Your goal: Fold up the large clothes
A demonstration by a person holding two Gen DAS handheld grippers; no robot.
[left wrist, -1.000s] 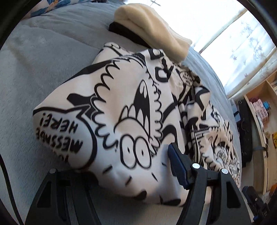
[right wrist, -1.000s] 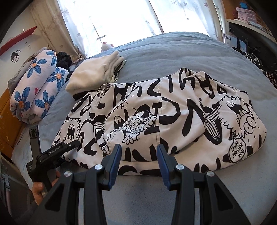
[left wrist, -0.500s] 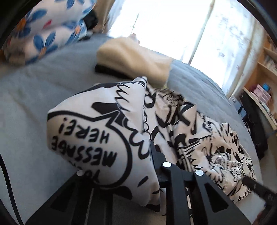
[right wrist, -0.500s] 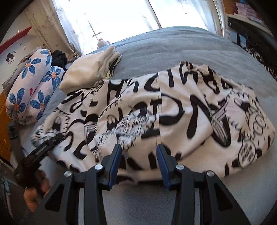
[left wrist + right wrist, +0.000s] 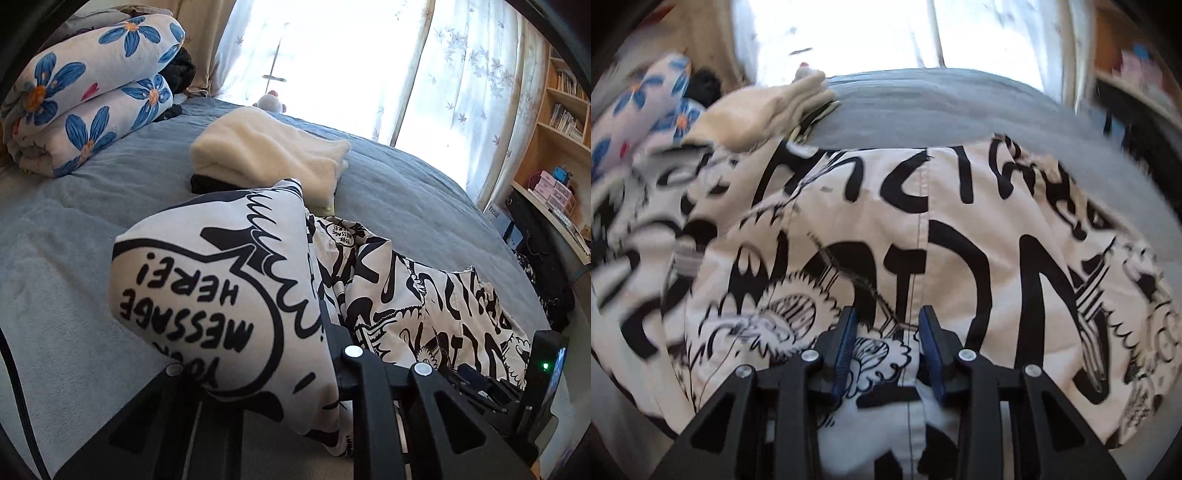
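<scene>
Now that the left gripper (image 5: 328, 332) has clamped and lifted a corner of the printed garment (image 5: 424, 306), the right gripper (image 5: 886, 350), jaws just closing around cloth, seemingly not yet pinching, readies the fold.

Right gripper (image 5: 886, 347) fingers closing astride printed garment (image 5: 960, 229), grey bed (image 5: 923, 103)

Both grippers are matte black plastic with triangular cut-outs and silver screw heads; the right gripper (image 5: 886, 350) carries ribbed blue pads (image 5: 846, 350), and a black cable (image 5: 16, 398) trails at nine o'clock beside the left gripper (image 5: 325, 332).
</scene>
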